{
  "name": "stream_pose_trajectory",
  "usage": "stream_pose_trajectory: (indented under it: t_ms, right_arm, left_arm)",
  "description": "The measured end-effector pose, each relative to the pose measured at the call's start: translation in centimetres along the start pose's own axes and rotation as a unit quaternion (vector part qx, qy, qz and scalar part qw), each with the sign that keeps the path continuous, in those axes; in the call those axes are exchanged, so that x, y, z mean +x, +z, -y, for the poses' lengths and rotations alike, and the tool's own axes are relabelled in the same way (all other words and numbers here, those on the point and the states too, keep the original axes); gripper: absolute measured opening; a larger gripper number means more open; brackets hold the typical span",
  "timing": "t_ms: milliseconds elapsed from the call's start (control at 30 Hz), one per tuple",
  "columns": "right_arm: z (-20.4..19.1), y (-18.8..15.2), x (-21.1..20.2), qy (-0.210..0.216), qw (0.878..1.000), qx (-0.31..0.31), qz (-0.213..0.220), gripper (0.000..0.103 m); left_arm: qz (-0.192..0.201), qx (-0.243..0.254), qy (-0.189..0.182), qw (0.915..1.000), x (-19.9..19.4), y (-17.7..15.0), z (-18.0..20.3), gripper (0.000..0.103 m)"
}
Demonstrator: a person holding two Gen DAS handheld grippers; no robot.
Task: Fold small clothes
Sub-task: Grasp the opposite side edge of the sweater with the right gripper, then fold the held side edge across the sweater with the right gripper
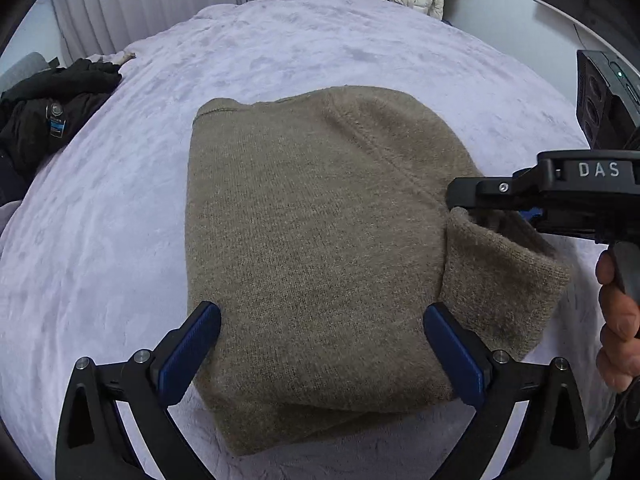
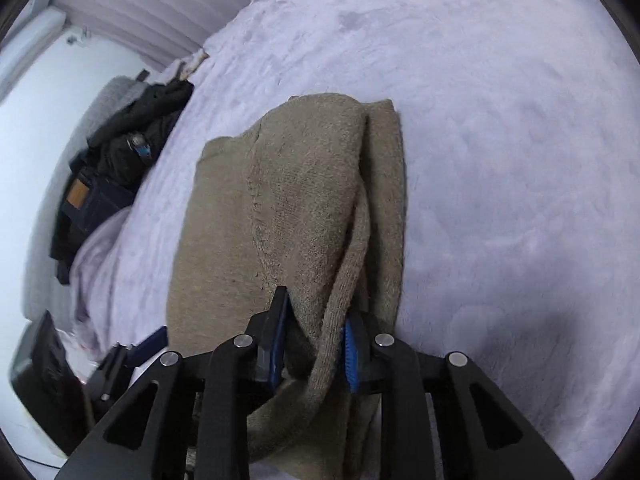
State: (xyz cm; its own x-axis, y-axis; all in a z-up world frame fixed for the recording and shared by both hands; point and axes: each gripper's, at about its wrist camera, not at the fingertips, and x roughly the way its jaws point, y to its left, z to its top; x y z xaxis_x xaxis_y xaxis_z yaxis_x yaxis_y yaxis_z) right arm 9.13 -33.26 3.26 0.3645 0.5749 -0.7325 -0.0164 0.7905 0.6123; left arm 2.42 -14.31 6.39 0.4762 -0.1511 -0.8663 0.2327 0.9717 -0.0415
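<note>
The right tongs [image 2: 314, 344] pinch the sleeve [image 2: 340, 276] at the sweater's [image 1: 316, 240] right edge — likely to lay it across the body. The left tongs [image 1: 322, 344] gape wide and empty over its near hem. The sweater lies mid-bed [image 1: 360, 40].

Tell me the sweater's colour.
Plain brownish-tan knit sweater, no pattern; clearest in the left wrist view.
</note>
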Motion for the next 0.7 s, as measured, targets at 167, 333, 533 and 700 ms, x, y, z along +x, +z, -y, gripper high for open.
stream_pose_trajectory:
  t_ms: [167,333,533,700]
  right_arm:
    - [-2.3,-2.2,-6.1,-0.052,0.994,-0.061,0.074,0.048]
    - [-8.0,-5.0,-8.2,-0.052,0.980,-0.183,0.061,0.052]
    - [-10.4,-6.4,-4.1,-0.122,0.962,-0.242,0.008,0.056]
    - [-8.0,-6.4,-3.8,-0.110,0.974,-0.197,0.003,0.008]
  left_arm:
    - [0.023,-0.038,-0.029,0.9986,-3.1,-1.2,-3.7,0.102]
    - [0.011,-0.069,-0.011,0.9975,-2.4,-3.3,-6.8,0.102]
    - [-0.010,-0.087,-0.018,0.9960,-1.4,-5.6,-8.2,0.102]
    - [-0.003,-0.093,-0.039,0.9949,-2.1,-6.0,-8.5,0.102]
